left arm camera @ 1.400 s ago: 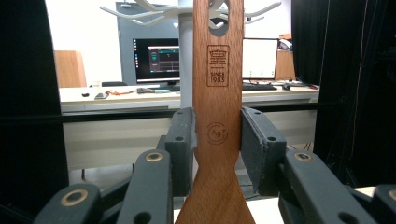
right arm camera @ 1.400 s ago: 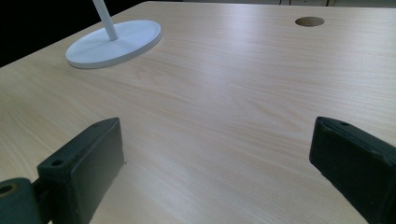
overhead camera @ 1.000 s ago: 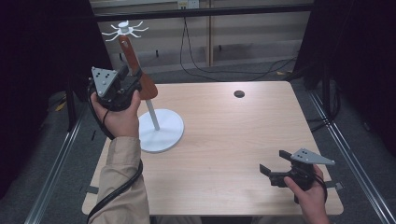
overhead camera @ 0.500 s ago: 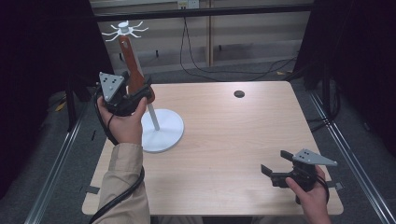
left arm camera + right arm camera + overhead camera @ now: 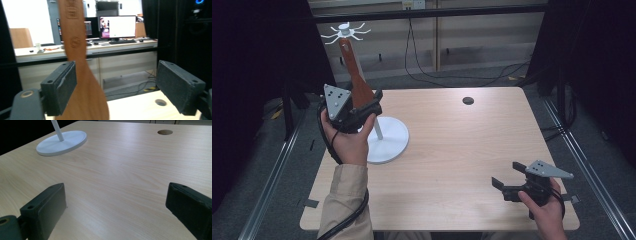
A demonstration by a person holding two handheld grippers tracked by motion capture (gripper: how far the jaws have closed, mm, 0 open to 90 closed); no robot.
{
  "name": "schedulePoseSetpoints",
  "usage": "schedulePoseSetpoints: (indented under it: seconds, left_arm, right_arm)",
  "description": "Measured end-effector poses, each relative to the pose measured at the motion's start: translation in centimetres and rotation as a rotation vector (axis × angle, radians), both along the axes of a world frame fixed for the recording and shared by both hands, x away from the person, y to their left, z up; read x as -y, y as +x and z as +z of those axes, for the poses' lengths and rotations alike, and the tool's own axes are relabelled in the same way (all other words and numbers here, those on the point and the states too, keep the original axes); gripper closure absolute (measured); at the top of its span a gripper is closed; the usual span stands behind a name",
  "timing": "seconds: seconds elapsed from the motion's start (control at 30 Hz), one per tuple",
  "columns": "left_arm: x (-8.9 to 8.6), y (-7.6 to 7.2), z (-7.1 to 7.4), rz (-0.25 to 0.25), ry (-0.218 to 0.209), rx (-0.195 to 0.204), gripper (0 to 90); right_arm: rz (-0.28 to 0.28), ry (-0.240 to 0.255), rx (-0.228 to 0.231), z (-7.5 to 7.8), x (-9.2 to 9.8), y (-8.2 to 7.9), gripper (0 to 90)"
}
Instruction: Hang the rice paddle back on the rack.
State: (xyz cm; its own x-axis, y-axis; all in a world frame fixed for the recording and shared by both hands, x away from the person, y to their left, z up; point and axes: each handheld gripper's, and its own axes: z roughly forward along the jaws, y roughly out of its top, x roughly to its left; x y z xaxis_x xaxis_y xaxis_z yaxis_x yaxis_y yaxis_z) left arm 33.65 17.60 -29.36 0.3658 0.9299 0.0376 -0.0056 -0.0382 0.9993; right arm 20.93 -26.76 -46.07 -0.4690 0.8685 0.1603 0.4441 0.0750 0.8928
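Observation:
A wooden spatula [image 5: 355, 77] hangs by its handle from the hooked top [image 5: 344, 31] of a white stand whose round base [image 5: 388, 141] rests on the table. My left gripper [image 5: 364, 106] is raised at the spatula's blade. In the left gripper view the blade [image 5: 81, 80] lies between the jaws, close beside the left pad [image 5: 61, 87], and the left gripper [image 5: 125, 85] stands wide open. My right gripper [image 5: 507, 176] hovers open low over the table's front right. Nothing lies between its jaws in the right gripper view [image 5: 116, 207].
The light wooden table [image 5: 462, 150] has a small round hole [image 5: 468, 100] at the back right. The stand's base [image 5: 62, 142] also appears far left in the right gripper view. Metal rails run along both sides of the table, and cables lie on the floor behind.
My left gripper has come down and slightly right along the spatula. The spatula now hangs straighter from the stand's top. The right gripper has not moved.

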Motion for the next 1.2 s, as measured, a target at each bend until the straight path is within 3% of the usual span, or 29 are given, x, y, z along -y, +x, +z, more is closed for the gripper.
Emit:
schedulePoseSetpoints:
  seconds: [0.77,0.8,0.9,0.97,1.2]
  left_arm:
    - [2.0,-2.0,-3.6,-0.110,-0.010,-0.042,13.1]
    - [2.0,-2.0,-3.8,-0.116,0.003,-0.042,13.1]
    - [2.3,-2.1,-4.4,-0.131,-0.015,-0.057,12.5]
    - [2.4,-2.3,-4.8,-0.119,-0.004,-0.060,12.2]
    - [2.6,-2.4,-5.9,-0.159,0.007,-0.082,11.6]
  right_arm:
    - [0.012,-0.015,0.002,0.0,-0.3,0.0,2.6]
    - [0.011,-0.016,0.001,0.0,-0.3,0.0,2.6]
    - [0.012,-0.016,0.002,0.0,-0.3,0.0,2.6]
    - [0.014,-0.016,0.001,0.0,-0.3,0.0,2.6]
    - [0.014,-0.017,0.002,0.0,-0.3,0.0,2.6]
